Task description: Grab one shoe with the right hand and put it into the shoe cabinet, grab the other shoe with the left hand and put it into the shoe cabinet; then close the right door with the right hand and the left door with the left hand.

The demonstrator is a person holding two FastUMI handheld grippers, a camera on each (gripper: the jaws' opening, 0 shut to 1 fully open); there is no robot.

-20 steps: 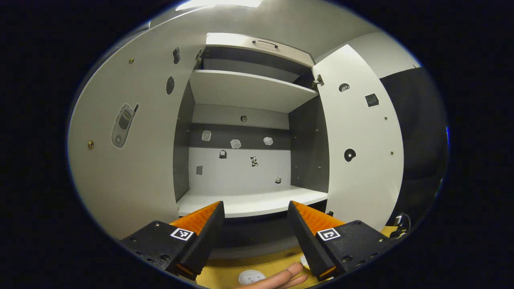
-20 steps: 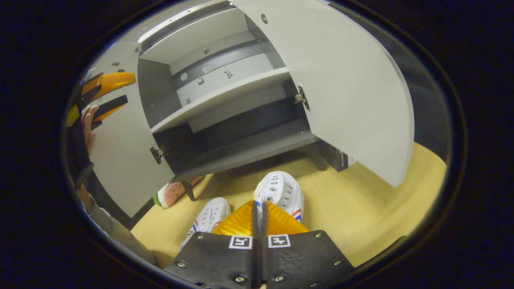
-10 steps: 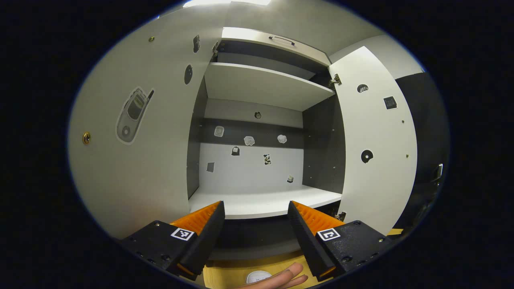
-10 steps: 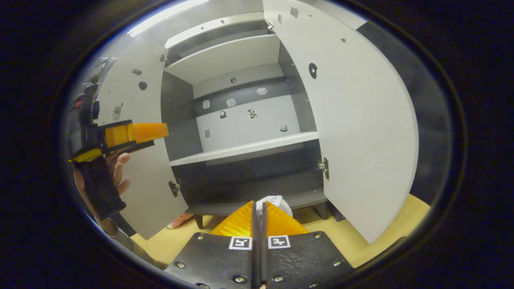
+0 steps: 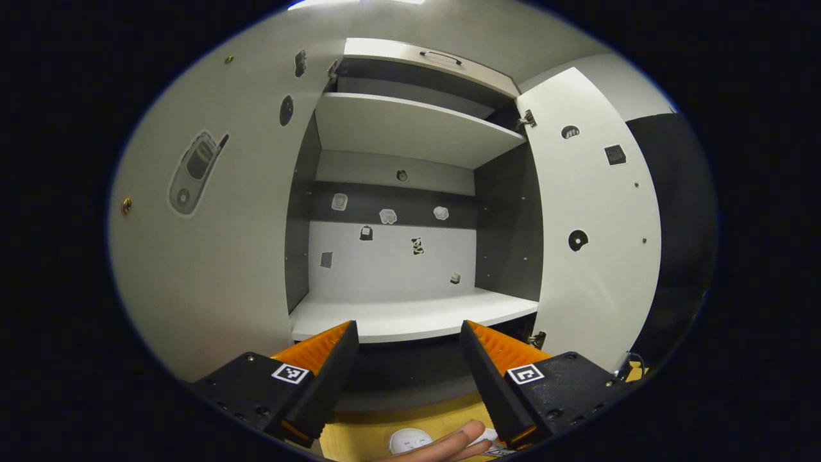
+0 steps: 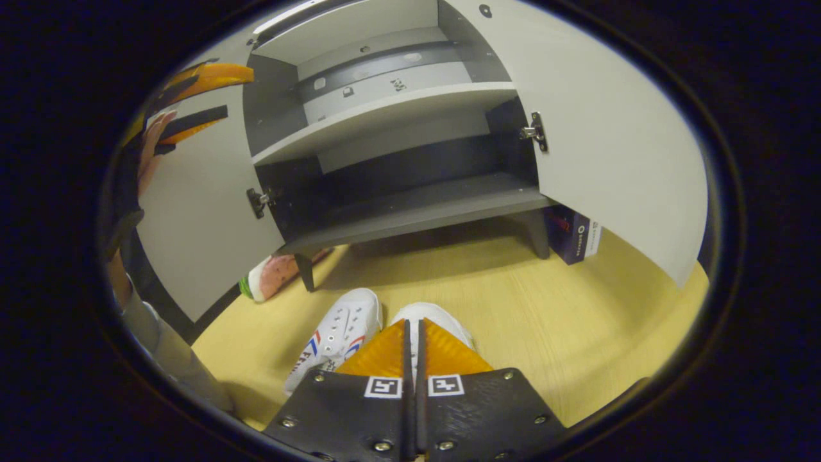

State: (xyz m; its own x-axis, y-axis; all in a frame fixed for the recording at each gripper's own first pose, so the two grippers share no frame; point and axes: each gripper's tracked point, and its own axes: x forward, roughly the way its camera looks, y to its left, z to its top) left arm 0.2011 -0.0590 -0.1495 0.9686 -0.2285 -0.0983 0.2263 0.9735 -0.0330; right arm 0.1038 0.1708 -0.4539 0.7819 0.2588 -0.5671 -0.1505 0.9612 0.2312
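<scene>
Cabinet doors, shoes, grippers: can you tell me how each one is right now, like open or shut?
Left door: open.
Right door: open.
Cabinet: shelves bare, no shoe inside.
Left shoe: on the floor, outside the cabinet.
Right shoe: on the floor beside it, partly behind the right gripper.
Left gripper: jaws open, holding nothing, facing the cabinet.
Right gripper: jaws together, above the right shoe; a grip cannot be told.
</scene>
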